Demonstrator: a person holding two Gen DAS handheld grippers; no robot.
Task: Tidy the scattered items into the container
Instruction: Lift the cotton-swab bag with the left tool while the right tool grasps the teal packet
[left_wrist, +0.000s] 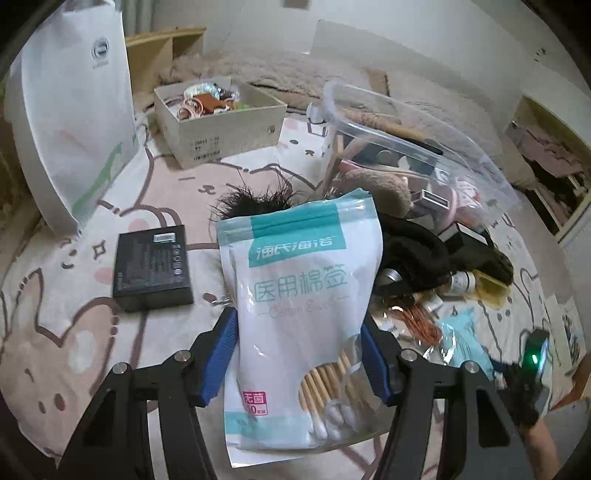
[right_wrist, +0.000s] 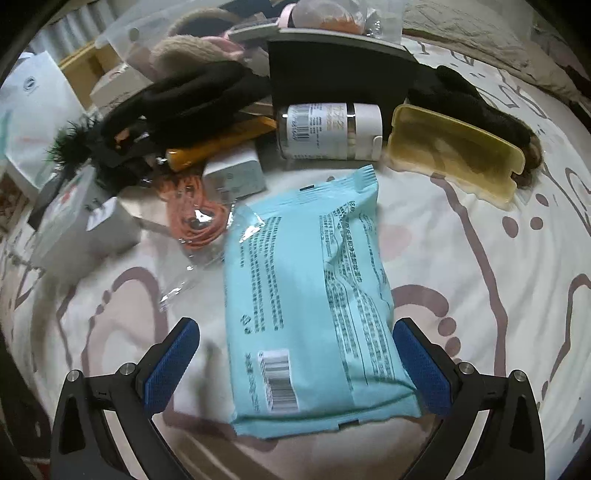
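My left gripper (left_wrist: 297, 321) is shut on a white and teal bag of cotton swabs (left_wrist: 299, 295), its blue pads pressing both sides, and holds it up above the bedspread. Behind it a clear plastic bin (left_wrist: 406, 122) stands tilted, with several items inside. In the right wrist view my right gripper (right_wrist: 295, 325) is open astride a light blue flat pack (right_wrist: 310, 288) lying on the bedspread. Its left pad stands clear of the pack and its right pad is close beside the edge. The same pack (left_wrist: 461, 332) shows at the lower right of the left wrist view.
A black box (left_wrist: 151, 269), a white paper bag (left_wrist: 74, 110) and a cardboard box (left_wrist: 221, 122) of small items stand to the left. Black fuzzy items (right_wrist: 192, 96), an orange cable (right_wrist: 195, 221), a white charger (right_wrist: 236, 173), a bottle (right_wrist: 328, 131) and a yellow case (right_wrist: 454, 162) lie beyond the pack.
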